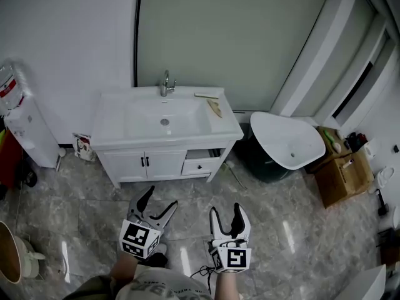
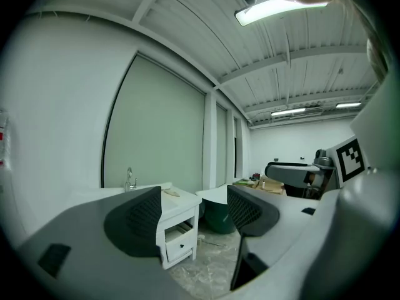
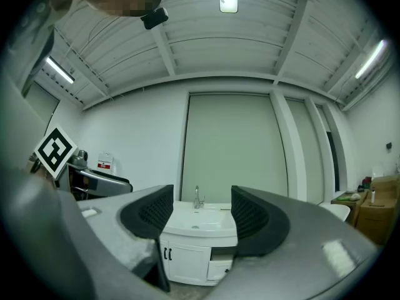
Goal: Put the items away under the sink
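Observation:
A white sink cabinet [image 1: 165,133] stands against the far wall, with a faucet [image 1: 166,84] at its back. Its two doors [image 1: 145,164] are closed and a small drawer [image 1: 201,165] at the lower right is slightly ajar. A flat tan item [image 1: 215,108] and a thin stick-like item [image 1: 206,95] lie on the counter's right end. Well short of the cabinet, my left gripper [image 1: 160,200] and right gripper [image 1: 226,212] hang over the floor, both open and empty. The right gripper view frames the cabinet [image 3: 197,245] between its jaws.
A white basin [image 1: 289,141] rests on a dark green bin right of the cabinet. Cardboard boxes [image 1: 340,167] with small items stand further right. A water dispenser [image 1: 25,127] is at the left wall, and a small printed bag [image 1: 83,146] sits beside the cabinet.

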{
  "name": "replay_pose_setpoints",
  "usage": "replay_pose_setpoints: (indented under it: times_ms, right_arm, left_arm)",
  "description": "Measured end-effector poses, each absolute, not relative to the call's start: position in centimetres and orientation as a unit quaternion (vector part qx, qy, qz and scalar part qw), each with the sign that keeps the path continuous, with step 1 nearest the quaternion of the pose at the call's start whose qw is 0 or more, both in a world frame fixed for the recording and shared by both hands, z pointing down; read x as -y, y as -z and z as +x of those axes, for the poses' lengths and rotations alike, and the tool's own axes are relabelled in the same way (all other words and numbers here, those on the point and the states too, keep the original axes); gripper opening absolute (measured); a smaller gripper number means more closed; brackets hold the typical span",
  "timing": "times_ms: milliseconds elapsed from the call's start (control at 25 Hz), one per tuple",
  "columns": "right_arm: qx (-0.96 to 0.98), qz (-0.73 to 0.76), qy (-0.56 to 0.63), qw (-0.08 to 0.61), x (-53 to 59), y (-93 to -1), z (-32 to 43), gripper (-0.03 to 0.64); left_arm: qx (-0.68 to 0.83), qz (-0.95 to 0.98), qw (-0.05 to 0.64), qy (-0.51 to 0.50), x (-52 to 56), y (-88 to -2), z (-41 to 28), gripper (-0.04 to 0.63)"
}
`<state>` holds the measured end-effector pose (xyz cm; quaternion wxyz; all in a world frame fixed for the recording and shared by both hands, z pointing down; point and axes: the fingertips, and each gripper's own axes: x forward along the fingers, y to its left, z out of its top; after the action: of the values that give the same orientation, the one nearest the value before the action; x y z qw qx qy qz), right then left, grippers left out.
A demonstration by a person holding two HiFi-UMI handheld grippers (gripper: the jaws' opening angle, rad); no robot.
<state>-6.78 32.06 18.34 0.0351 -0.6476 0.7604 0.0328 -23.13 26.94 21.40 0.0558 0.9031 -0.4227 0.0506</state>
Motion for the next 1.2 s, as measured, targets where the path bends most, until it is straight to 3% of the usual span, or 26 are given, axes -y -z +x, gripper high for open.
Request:
replay_pose_setpoints:
  times_ms: [160,720,1200]
  right_arm:
    - [-0.746,-0.663,-0.031,0.051,-27.6,-17.6,-8.1,0.279]
    - [-0.723,-0.691,-0.008,-0.007,-17.5,-19.9,-5.3,0.279]
    - [-0.746,-0.666,-0.016,-0.008,-4.6,-21.0,6.3,0.279]
  left_arm:
    - [0.408,0.910,0.057,-0.048,-21.6,-20.9,-24.1,0.316]
    - [0.393,0.912,0.093,-0.065,-9.9,-24.1,-22.9,0.316]
    - [0.422,0.899,0.083,-0.077,1.4,-24.6,-12.1,0.316]
